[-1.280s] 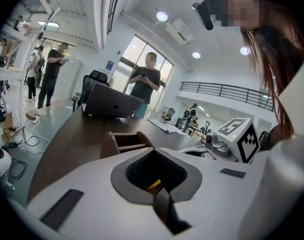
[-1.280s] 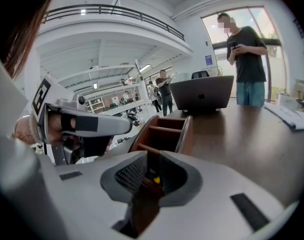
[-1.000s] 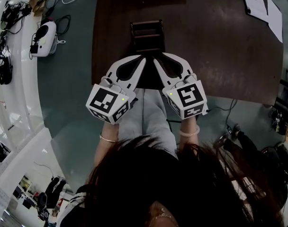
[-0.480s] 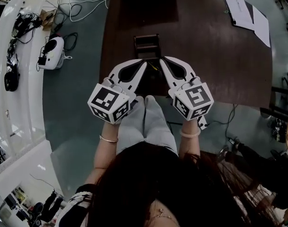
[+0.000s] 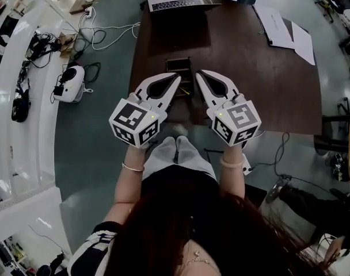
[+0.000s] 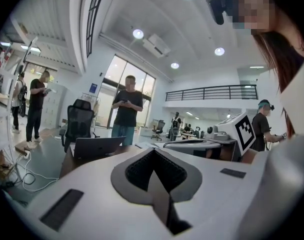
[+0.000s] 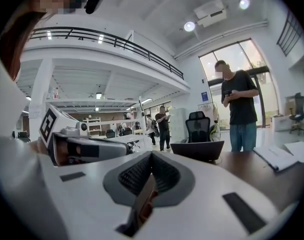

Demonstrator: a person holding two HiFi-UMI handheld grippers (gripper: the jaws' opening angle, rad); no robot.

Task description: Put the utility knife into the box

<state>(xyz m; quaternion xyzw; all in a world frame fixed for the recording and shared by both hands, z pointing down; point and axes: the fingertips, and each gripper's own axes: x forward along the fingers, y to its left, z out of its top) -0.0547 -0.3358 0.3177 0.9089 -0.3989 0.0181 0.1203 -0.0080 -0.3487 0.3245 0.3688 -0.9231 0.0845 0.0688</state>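
Note:
A dark open box (image 5: pixel 179 66) stands on the brown table (image 5: pixel 250 79), just beyond both gripper tips in the head view. A thin yellowish thing (image 5: pixel 187 89), perhaps the utility knife, shows between the grippers near the box; I cannot tell whether it lies inside. My left gripper (image 5: pixel 176 77) and right gripper (image 5: pixel 198 73) are held side by side above the table's near edge, tips towards the box. Both are shut with nothing between the jaws. In the left gripper view the left gripper (image 6: pixel 153 151) points level across the room, as does the right gripper (image 7: pixel 151 155) in its own view. The box is hidden in both gripper views.
A laptop (image 5: pixel 175 2) sits at the table's far end, with papers (image 5: pixel 284 30) at the far right. A person (image 6: pixel 126 109) stands beyond the table beside an office chair (image 6: pixel 78 124). A white device (image 5: pixel 68 85) and cables lie on the floor to the left.
The head view has shifted, so more of the table's far end, with the laptop, now shows. Both grippers keep the same side-by-side pose and stay shut.

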